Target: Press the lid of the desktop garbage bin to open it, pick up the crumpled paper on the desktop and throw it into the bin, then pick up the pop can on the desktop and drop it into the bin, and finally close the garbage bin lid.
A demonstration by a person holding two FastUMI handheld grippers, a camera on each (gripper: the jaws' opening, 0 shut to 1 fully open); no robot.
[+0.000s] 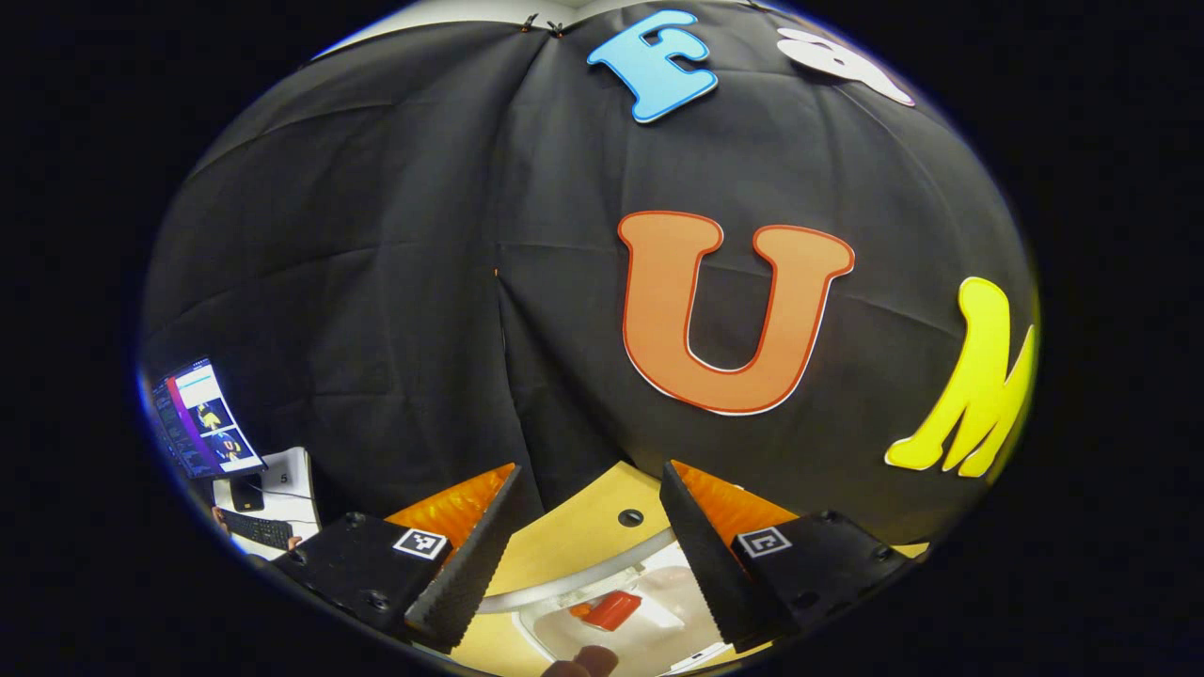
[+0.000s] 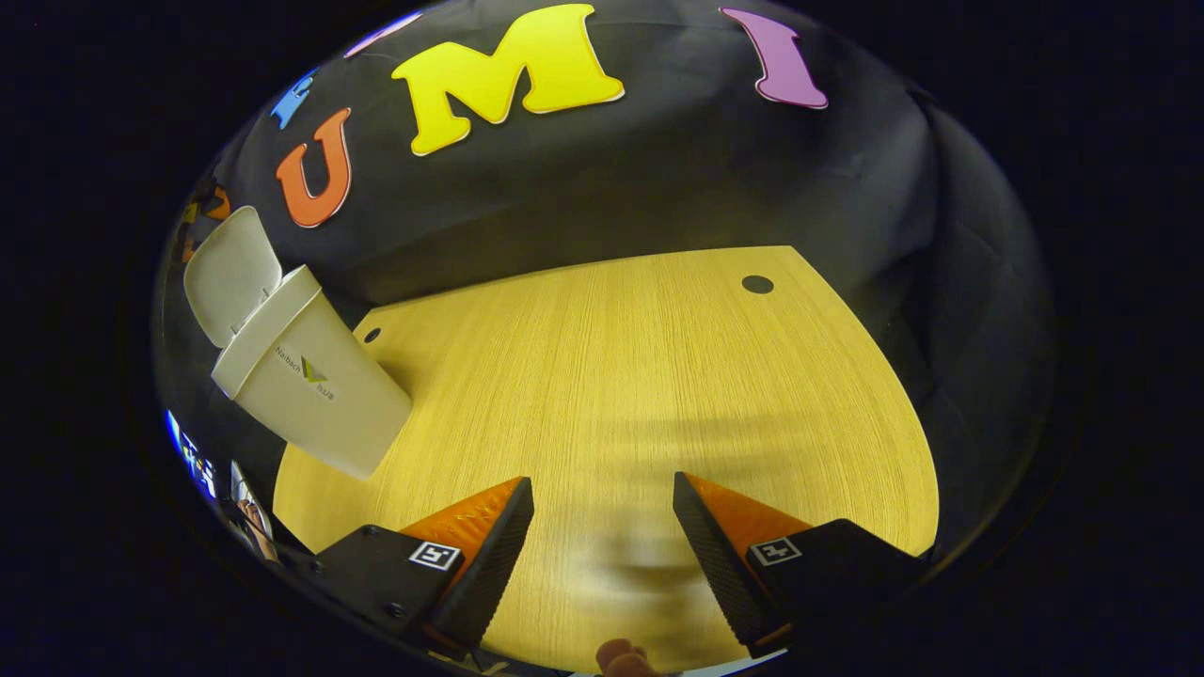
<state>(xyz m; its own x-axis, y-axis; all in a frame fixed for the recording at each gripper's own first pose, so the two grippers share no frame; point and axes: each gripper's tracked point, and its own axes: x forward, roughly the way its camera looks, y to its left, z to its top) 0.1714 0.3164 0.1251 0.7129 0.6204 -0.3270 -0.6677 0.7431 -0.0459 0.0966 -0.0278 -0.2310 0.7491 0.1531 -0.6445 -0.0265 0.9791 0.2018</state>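
Between our left gripper [image 1: 574, 550]'s spread, empty fingers, we look straight down into the open garbage bin [image 1: 564, 590], where the red pop can [image 1: 611, 609] already lies. Our right gripper [image 2: 602, 555] hovers over bare worktop [image 2: 658, 376], fingers likewise apart and holding nothing. From there the bin stands at ten o'clock, well apart, its lid [image 2: 230, 273] tipped up and back. We judge only the closing remains, and the left gripper, directly above the bin, is much the nearer for it.
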